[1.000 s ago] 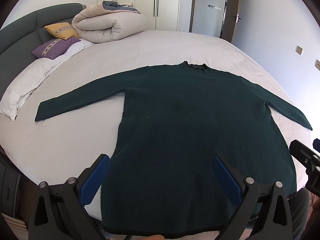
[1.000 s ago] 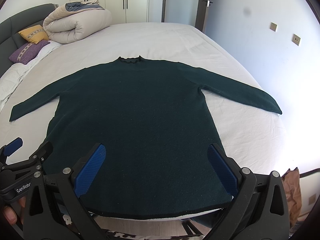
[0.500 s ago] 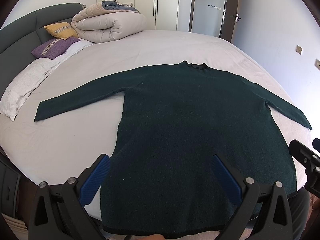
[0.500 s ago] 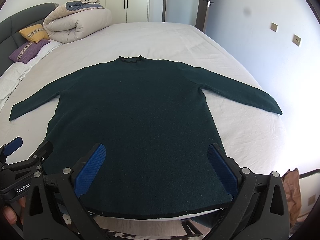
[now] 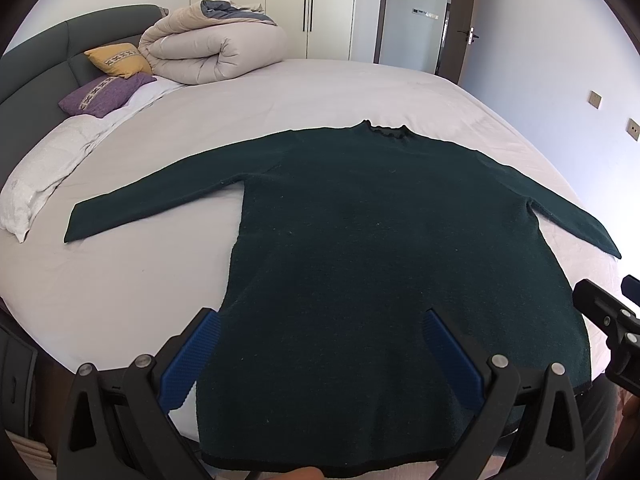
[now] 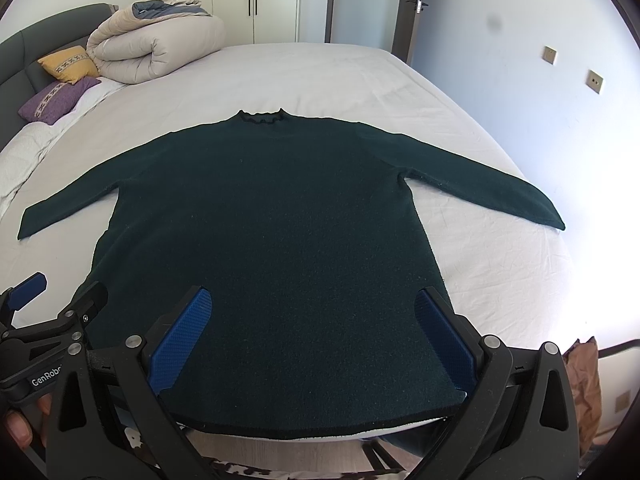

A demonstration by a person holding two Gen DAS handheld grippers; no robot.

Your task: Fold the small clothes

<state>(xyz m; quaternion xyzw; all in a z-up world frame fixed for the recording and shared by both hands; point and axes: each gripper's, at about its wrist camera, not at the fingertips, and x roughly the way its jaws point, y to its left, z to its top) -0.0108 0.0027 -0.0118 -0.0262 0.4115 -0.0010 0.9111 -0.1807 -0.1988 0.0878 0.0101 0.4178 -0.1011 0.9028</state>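
Above the sweater's (image 5: pixel 380 240) hem, both tools, left tool (image 5: pixel 320 356) and right tool (image 6: pixel 308 340), hover released.

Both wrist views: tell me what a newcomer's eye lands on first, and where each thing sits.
A dark green sweater dominates, spread flat on the white bed, both sleeves out, collar at the far end. Each view is framed below by its own open gripper, the left gripper and the right gripper, blue pads wide apart above the hem. Far left, a rolled duvet lies by yellow and purple pillows.
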